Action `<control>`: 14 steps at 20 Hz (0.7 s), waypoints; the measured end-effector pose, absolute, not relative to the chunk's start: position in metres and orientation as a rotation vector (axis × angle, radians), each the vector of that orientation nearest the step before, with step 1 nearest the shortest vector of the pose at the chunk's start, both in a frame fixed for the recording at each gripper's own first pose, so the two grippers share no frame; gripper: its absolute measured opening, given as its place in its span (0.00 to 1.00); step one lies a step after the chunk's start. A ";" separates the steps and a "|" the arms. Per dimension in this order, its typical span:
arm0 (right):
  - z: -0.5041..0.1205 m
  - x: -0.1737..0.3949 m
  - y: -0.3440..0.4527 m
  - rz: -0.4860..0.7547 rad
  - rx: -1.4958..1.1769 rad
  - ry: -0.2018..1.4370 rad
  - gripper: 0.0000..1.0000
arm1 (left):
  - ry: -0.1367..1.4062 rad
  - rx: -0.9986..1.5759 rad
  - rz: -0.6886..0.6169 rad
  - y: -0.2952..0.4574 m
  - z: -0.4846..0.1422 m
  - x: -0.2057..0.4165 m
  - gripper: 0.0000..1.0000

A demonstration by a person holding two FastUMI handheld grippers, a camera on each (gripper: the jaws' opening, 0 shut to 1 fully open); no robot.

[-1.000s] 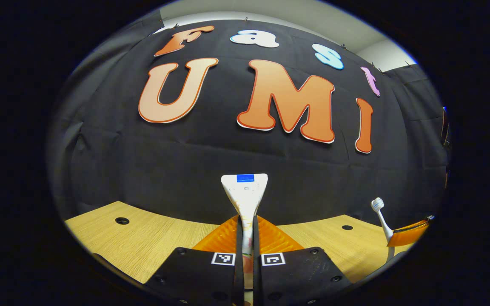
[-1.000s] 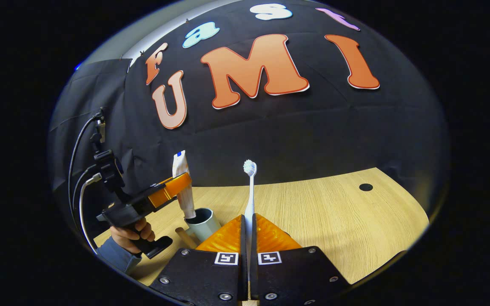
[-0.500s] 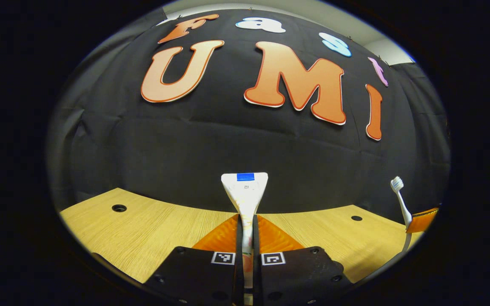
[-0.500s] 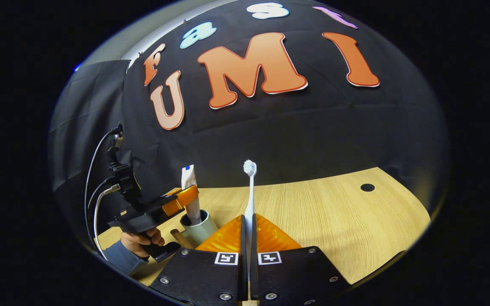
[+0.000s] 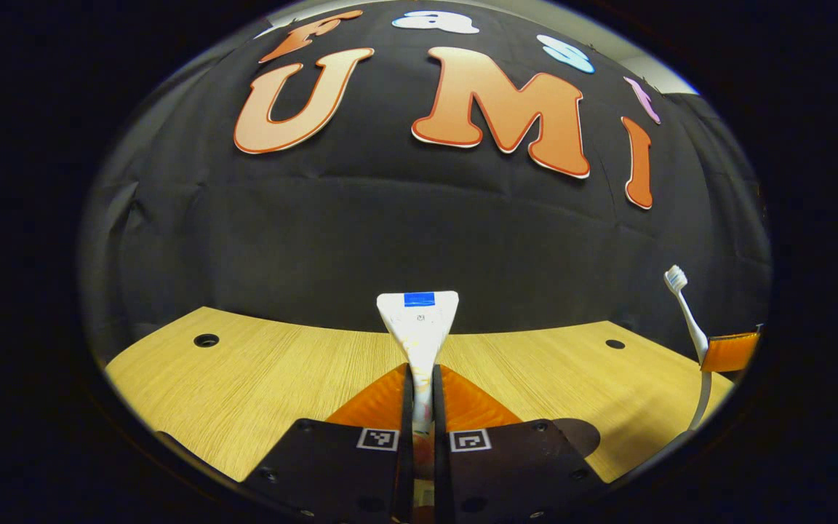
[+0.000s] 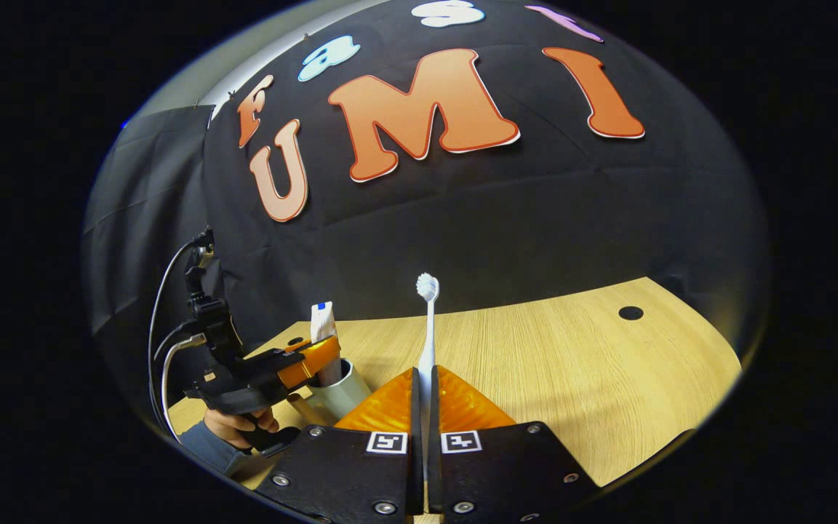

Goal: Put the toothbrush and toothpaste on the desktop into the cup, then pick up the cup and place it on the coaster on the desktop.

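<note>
Cup [image 6: 342, 391]: pale, standing on the wooden bench [image 6: 572, 386], left of my right tool in the right gripper view; the lower end of the toothpaste tube [image 6: 324, 342] is down inside its mouth, the flat crimped end sticking up above the rim.
Left tool [image 5: 419, 407]: my fingers are pressed onto the toothpaste tube [image 5: 419, 327], which stands upright between them; seen from the right gripper view, this tool [image 6: 313, 356] sits level just above the cup's rim.
Right tool [image 6: 423, 407]: pinching the white toothbrush [image 6: 427, 327] by its handle, bristle head up, to the right of the cup and apart from it.
Hand [image 6: 233, 422]: wrapped around the left tool's grip, left of the cup, low over the bench.
Coaster [image 5: 579, 435]: dark round piece on the bench, partly hidden behind my left tool.
</note>
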State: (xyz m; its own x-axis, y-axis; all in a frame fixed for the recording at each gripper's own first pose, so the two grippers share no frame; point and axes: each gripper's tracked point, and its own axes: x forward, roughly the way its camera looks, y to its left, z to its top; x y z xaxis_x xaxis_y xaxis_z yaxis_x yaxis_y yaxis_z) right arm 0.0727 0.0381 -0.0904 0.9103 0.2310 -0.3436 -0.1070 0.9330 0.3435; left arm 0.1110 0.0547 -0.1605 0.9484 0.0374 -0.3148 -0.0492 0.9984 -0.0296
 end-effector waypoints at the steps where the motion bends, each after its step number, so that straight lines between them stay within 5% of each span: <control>1: -0.091 0.071 0.038 0.175 0.316 0.391 0.02 | 0.328 -0.030 0.042 0.054 -0.162 0.108 0.13; 9: -0.086 0.066 0.041 0.182 0.293 0.382 0.02 | 0.364 0.026 0.007 0.041 -0.161 0.092 0.33; 14: -0.074 0.068 0.047 0.194 0.311 0.338 0.02 | 0.351 0.029 -0.013 0.035 -0.145 0.072 0.86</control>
